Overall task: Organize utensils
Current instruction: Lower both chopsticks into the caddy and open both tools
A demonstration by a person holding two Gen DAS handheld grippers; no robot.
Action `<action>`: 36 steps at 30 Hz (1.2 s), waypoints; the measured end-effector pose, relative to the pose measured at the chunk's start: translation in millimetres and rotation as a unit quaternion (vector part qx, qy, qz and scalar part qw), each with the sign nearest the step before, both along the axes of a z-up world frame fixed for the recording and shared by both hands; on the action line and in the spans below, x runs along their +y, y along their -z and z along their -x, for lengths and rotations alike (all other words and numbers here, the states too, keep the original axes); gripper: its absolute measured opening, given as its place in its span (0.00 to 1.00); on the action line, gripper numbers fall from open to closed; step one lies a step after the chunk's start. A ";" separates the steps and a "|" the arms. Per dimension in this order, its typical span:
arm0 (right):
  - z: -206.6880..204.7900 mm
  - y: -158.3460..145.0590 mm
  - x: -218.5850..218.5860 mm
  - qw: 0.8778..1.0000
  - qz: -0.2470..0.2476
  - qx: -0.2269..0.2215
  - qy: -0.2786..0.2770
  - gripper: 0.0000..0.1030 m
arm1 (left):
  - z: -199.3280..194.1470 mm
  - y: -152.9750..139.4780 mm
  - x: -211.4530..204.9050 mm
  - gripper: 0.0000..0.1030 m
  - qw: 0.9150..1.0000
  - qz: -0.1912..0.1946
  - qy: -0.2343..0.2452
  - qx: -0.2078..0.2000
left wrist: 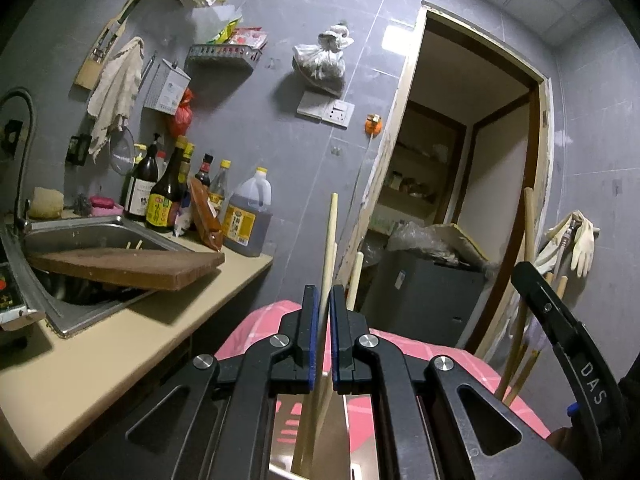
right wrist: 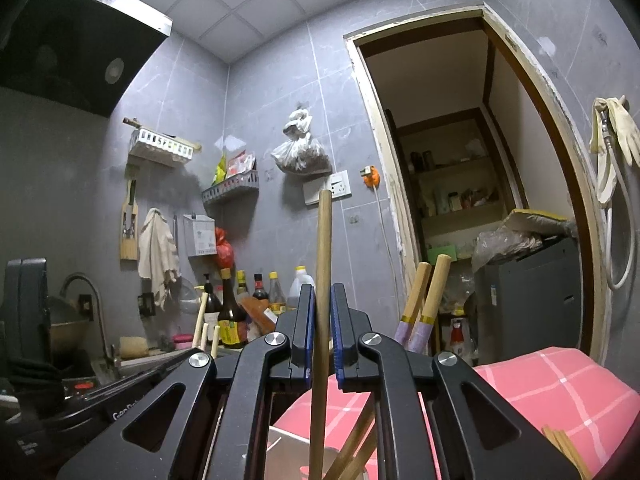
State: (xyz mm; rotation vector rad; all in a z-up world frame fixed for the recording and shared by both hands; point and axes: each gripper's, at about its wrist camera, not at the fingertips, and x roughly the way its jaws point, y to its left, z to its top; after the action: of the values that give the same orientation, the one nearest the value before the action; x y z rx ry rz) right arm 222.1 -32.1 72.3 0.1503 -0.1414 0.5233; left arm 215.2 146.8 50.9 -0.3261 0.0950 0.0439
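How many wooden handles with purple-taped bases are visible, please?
2: one wooden handle with a purple-taped base, the other close beside it, both right of the right gripper; more may be hidden.

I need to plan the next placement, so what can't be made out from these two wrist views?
- Lower end of the pale chopstick in the left gripper: left wrist view, hidden behind the gripper body.
- Lower end of the wooden handle in the right gripper: right wrist view, cut off by the bottom edge.
- Metal container: both views, mostly covered by the gripper bodies; contents unclear.
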 end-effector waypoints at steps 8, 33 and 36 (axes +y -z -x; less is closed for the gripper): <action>3.5 1.1 2.3 1.000 0.016 0.003 0.002 0.11 | 4.6 1.4 0.1 0.05 1.000 0.004 0.008 0.016; 33.7 -4.9 -26.4 1.000 0.010 0.001 0.020 0.43 | 36.8 -21.8 -17.2 0.38 1.000 -0.024 0.005 0.015; 39.2 -6.2 -35.9 1.000 0.006 0.008 0.024 0.51 | 42.1 -24.8 -24.9 0.42 0.999 -0.035 0.004 0.017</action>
State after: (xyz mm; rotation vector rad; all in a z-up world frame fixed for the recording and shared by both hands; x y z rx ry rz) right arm 182.9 -67.9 78.5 0.1392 -0.1269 0.4753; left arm 173.1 121.9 75.7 -0.2541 0.1275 0.0438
